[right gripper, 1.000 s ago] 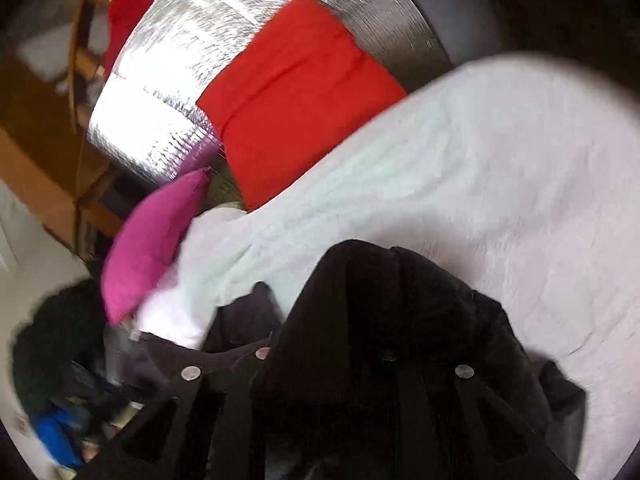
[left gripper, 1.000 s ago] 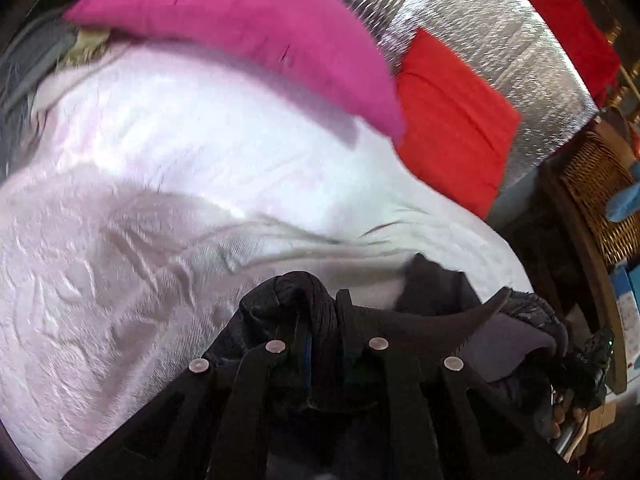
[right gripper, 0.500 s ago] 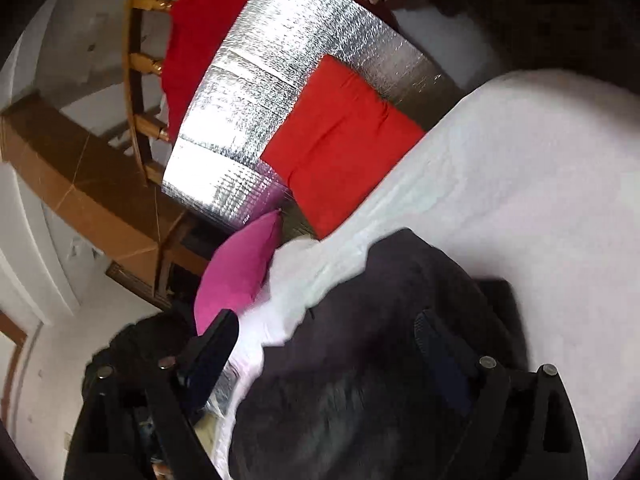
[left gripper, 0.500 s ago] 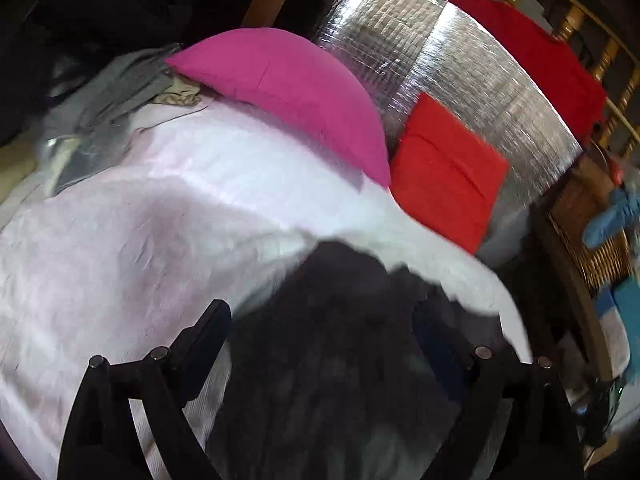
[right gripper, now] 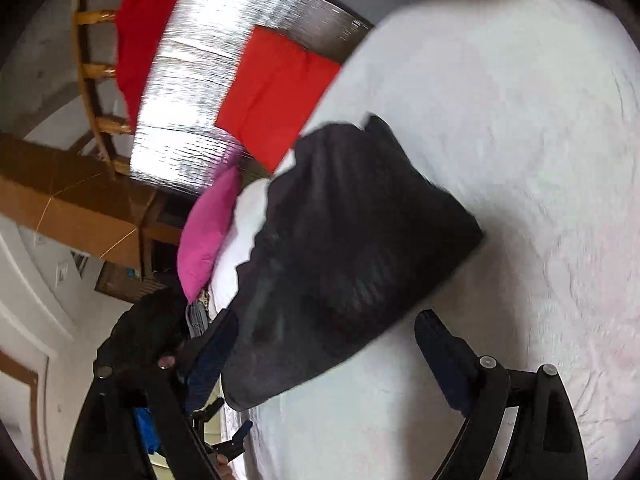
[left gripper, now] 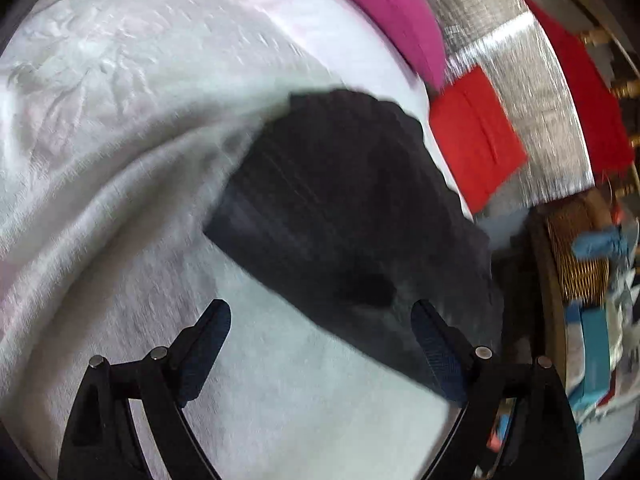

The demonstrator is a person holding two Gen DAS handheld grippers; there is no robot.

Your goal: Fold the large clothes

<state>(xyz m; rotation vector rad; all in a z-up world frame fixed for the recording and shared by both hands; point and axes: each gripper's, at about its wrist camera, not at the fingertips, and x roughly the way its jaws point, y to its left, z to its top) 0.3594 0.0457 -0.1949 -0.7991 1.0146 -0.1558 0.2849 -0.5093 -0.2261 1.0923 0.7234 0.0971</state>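
The folded black garment lies on the white bedspread, near the bed's edge below the red cushion. Both the left gripper and right gripper gape wide and hold nothing. It looks soft, limp and light; pinching its corners should keep the layers together.

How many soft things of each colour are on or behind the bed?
Black: 1, the folded garment
Pink: 1, the pillow
Red: 2, the cushion and the cloth hanging behind the silver sheet
White: 1, the bedcover
Total: 5
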